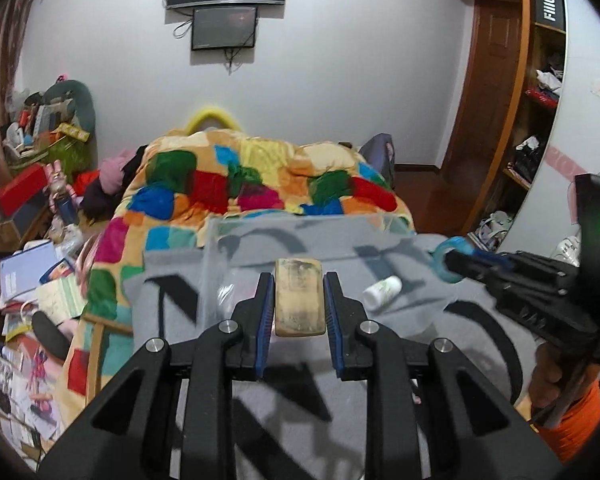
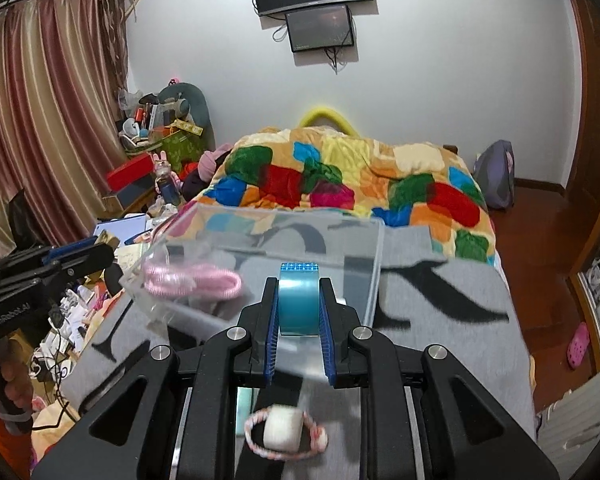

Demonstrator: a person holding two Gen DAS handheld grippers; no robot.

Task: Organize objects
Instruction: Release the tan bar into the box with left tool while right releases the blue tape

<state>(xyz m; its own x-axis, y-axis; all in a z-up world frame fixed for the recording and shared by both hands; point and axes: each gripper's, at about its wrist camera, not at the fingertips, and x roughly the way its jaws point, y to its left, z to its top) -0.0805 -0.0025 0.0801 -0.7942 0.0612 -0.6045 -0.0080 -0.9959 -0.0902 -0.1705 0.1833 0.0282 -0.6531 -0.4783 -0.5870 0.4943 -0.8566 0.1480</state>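
**Q:** So what does each gripper hold, and where?

**A:** Seen from its own camera, the left gripper (image 1: 299,300) has its jaws closed narrowly on a tan rectangular block (image 1: 299,297), which stands lengthwise between the blue pads. It hangs above a grey blanket (image 1: 400,360) with black markings, spread over the near end of a bed. A clear plastic box (image 1: 292,232) sits just beyond the block, on the blanket. To the right of the block, a small white bottle (image 1: 382,290) lies on its side. Farther right, the right gripper enters the view, holding a blue tape roll (image 1: 444,261).

**Q:** And from the right wrist camera?

**A:** The right gripper (image 2: 298,304) has its jaws pressed against both flat sides of the blue tape roll (image 2: 298,300), gripped upright. It hovers at the near wall of the clear plastic box (image 2: 374,276). A pink cord (image 2: 192,280) is bundled in the box's left part. Below the gripper, near the camera, a white cylinder (image 2: 282,428) lies inside a pink and white braided loop (image 2: 320,438) on the blanket (image 2: 460,340). The left gripper (image 2: 80,258) shows at the left edge; I cannot tell its jaws from there.

**Q:** What lies beyond?

**A:** A patchwork quilt (image 2: 340,176) in many colours covers the far part of the bed.
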